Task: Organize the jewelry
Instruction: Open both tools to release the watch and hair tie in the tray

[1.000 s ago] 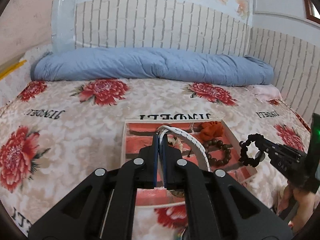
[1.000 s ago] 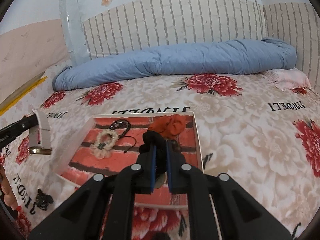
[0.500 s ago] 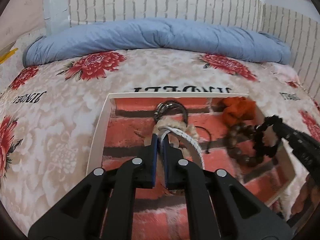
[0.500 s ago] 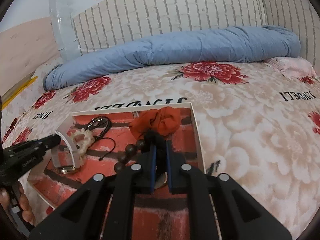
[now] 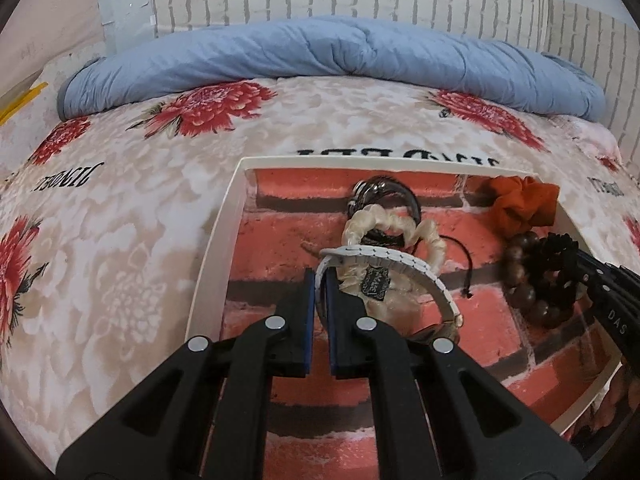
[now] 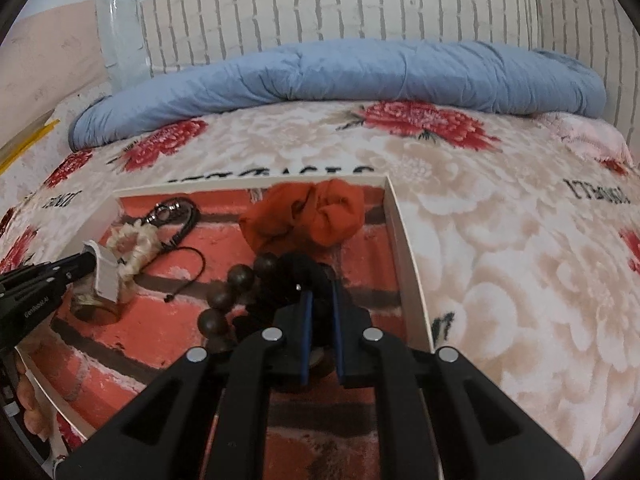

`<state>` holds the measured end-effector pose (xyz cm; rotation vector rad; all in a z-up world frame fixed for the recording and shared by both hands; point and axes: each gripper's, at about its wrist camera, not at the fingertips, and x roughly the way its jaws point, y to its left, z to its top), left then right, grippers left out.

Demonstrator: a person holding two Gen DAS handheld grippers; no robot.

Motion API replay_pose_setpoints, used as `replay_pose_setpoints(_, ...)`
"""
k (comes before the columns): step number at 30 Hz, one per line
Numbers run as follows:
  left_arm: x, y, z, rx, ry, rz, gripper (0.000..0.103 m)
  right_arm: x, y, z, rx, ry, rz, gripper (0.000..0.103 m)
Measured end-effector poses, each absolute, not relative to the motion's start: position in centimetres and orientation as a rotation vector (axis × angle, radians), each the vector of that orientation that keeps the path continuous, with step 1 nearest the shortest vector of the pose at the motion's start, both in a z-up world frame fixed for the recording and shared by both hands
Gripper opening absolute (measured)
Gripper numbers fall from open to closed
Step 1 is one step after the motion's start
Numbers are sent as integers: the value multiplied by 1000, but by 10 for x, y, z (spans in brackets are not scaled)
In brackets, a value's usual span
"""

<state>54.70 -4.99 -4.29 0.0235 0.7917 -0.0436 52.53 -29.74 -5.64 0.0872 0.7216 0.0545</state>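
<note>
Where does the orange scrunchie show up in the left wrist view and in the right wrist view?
Left wrist view: orange scrunchie sits right of centre, in the tray's far right corner.
Right wrist view: orange scrunchie sits near centre, against the tray's far wall.
Shared landmark: the dark wooden bead bracelet lying just in front of it.

Blue quilt (image 5: 328,56) on floral bedspread (image 5: 120,216)

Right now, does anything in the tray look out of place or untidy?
Yes. In the tray, the white watch held by the left gripper lies over the cream scrunchie; things overlap instead of lying apart. Nothing looks damaged.
</note>
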Motion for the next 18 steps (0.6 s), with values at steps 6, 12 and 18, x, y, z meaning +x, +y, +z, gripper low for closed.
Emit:
replay_pose_setpoints(6, 549, -50, -46, 33, 804, -33, 6, 525, -296, -56, 87, 728, 54, 13)
replay_pose_setpoints(12, 542, -50, -37, 20, 783, -40, 49, 512, -301, -40, 109, 675, 65, 52)
replay_pose_setpoints(18, 528, -51, -17, -17, 747, -91, 71, 500, -312, -23, 150, 622, 60, 69)
